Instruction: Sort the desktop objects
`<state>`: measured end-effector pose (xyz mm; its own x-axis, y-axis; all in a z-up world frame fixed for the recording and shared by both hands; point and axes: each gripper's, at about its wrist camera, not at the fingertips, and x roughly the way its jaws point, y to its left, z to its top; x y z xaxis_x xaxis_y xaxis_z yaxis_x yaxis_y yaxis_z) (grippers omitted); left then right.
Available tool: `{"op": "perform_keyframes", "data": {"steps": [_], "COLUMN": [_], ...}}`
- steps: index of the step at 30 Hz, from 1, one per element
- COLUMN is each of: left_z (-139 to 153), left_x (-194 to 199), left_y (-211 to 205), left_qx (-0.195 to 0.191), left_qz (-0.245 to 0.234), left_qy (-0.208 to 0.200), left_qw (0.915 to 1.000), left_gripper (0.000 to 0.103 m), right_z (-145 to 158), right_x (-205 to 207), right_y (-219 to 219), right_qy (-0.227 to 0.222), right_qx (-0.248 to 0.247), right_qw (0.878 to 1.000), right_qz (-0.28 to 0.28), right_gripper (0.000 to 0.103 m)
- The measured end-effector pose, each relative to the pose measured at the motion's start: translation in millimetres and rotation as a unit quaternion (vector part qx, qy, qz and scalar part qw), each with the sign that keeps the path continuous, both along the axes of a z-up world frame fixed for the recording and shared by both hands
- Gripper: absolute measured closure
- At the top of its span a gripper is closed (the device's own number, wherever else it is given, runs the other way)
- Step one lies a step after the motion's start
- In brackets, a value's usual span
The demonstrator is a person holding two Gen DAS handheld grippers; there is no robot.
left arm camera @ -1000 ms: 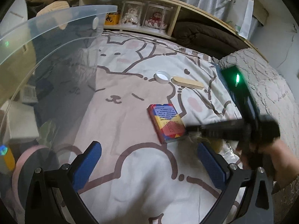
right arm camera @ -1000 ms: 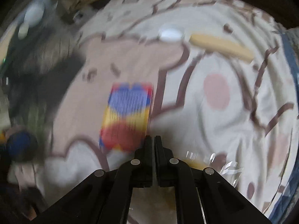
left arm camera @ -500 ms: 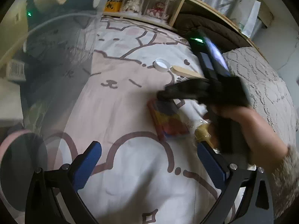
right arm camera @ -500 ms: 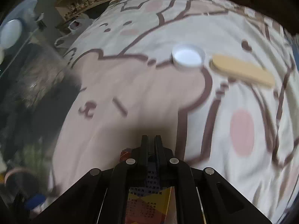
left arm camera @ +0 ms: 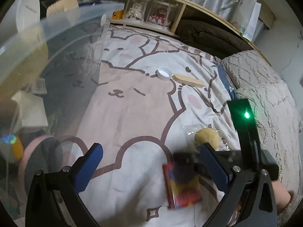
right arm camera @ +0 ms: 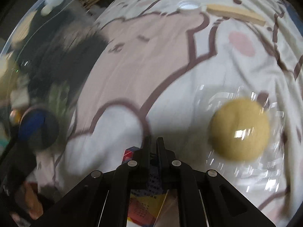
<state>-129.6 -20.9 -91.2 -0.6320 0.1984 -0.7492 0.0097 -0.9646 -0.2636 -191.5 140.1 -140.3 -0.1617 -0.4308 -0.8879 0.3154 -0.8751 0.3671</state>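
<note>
Four loose items remain on the bed: white cap (left arm camera: 164,73) and wooden stick (left arm camera: 188,79) mid-bed, wrapped bun (left arm camera: 208,138) near its right edge, colourful box (left arm camera: 182,186). Your right hand-held gripper (right arm camera: 153,141) is clamped on that box; your left hand-held gripper (left arm camera: 149,162) is wide open, empty. Clear bin (left arm camera: 62,26) at the bed's left edge already has things in it.

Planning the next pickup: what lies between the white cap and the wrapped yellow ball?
In the left wrist view, only bare printed bedsheet lies between the white cap and wrapped yellow ball.
</note>
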Motion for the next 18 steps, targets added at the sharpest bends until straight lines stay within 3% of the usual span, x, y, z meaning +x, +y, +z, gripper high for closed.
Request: {"op": "perform_keyframes", "data": {"steps": [4, 7, 12, 18], "left_z": [-3.3, -9.0, -19.2, -16.5], "left_x": [1.5, 3.4, 4.3, 1.0], "left_y": [4.3, 12.7, 32.7, 32.5], "left_qx": [0.009, 0.013, -0.001, -0.005], "left_qz": [-0.011, -0.024, -0.055, -0.057], "left_qy": [-0.012, -0.023, -0.039, -0.039], "left_qw": [0.9998, 0.9994, 0.9977, 0.9976], "left_gripper": [0.000, 0.000, 0.000, 0.000], "right_z": [46.9, 60.4, 26.1, 1.7], "right_x": [-9.7, -36.0, -68.4, -30.4], "right_y": [27.7, 41.1, 28.0, 41.6], "right_qy": [0.094, 0.112, 0.081, 0.053], "right_qx": [0.003, 0.015, 0.079, 0.086], "right_qw": [0.993, 0.987, 0.987, 0.991], "right_qz": [-0.071, -0.112, -0.114, -0.087], "right_gripper": [0.095, 0.095, 0.095, 0.095]}}
